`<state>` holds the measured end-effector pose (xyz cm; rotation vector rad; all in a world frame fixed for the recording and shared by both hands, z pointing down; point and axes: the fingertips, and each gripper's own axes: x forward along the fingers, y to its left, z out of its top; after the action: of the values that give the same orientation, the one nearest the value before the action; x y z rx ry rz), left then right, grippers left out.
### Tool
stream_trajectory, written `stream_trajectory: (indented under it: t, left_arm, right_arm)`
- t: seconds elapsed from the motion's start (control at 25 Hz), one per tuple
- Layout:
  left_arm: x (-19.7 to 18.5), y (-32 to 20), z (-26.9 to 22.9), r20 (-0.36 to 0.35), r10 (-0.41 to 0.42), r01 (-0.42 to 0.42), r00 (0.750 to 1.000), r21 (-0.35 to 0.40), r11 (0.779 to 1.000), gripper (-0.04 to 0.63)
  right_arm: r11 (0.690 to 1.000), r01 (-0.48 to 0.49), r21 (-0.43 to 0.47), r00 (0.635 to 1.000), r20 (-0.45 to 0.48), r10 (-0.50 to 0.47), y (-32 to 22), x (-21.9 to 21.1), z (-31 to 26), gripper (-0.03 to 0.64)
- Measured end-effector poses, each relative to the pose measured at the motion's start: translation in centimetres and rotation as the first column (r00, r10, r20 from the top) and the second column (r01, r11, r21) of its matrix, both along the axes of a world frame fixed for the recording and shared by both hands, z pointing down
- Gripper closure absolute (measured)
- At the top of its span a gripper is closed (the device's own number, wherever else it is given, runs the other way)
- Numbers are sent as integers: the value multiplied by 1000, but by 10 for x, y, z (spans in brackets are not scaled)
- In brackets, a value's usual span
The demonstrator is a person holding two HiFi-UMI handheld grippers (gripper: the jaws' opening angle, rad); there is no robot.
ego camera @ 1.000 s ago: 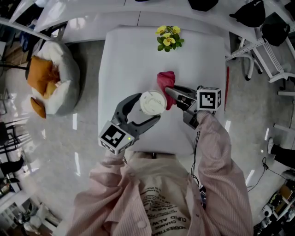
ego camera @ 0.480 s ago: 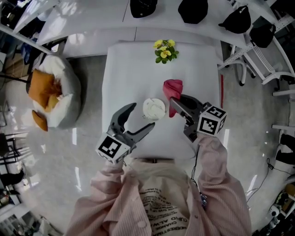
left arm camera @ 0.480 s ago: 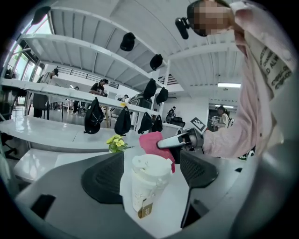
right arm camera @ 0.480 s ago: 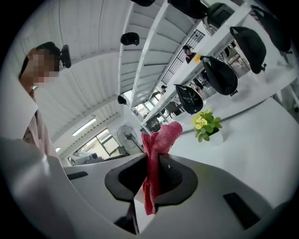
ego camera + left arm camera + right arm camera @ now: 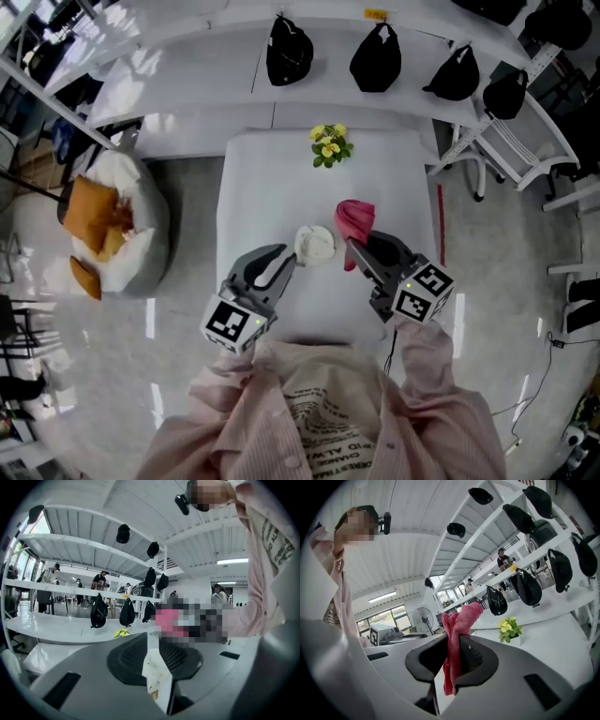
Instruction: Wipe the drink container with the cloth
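Note:
The drink container [image 5: 315,244], a white cup with a white lid, stands upright on the white table [image 5: 267,178]. My left gripper [image 5: 287,257] hovers just near-left of it, clear of the cup. Its jaws have just been closing to a slim gap with nothing between them. In the left gripper view [image 5: 153,654] only pale table shows through that gap. My right gripper [image 5: 352,246] is shut on the red cloth [image 5: 355,217], to the right of the cup. In the right gripper view the cloth [image 5: 458,634] hangs pinched between the pads [image 5: 474,657].
A small pot of yellow flowers [image 5: 327,145] sits at the table's far edge. Behind it runs a white shelf [image 5: 187,75] with black caps [image 5: 288,52]. A white beanbag [image 5: 127,220] with orange cushions lies on the floor at left. White chairs [image 5: 497,150] stand at right.
Both grippers have risen and drawn back toward me. The left jaws, wide around the cup before, have left it and closed to a narrow gap. The cloth has lifted away from the cup.

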<state>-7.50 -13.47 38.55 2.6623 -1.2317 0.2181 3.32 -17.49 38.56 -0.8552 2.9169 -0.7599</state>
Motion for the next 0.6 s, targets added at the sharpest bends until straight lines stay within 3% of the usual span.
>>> stream_trajectory:
  t: [0.28,0.6]
  left_arm:
    - [-6,1,-22,18,-15,14,1000,44,999,582]
    - [-21,-1,-45,37,-41,40,998,40,998,594]
  right_arm:
    - [987,-54,150,998,-30,59,15,3,-31,568]
    - [957,-123,261,989,-46,140,22,12,-56,567]
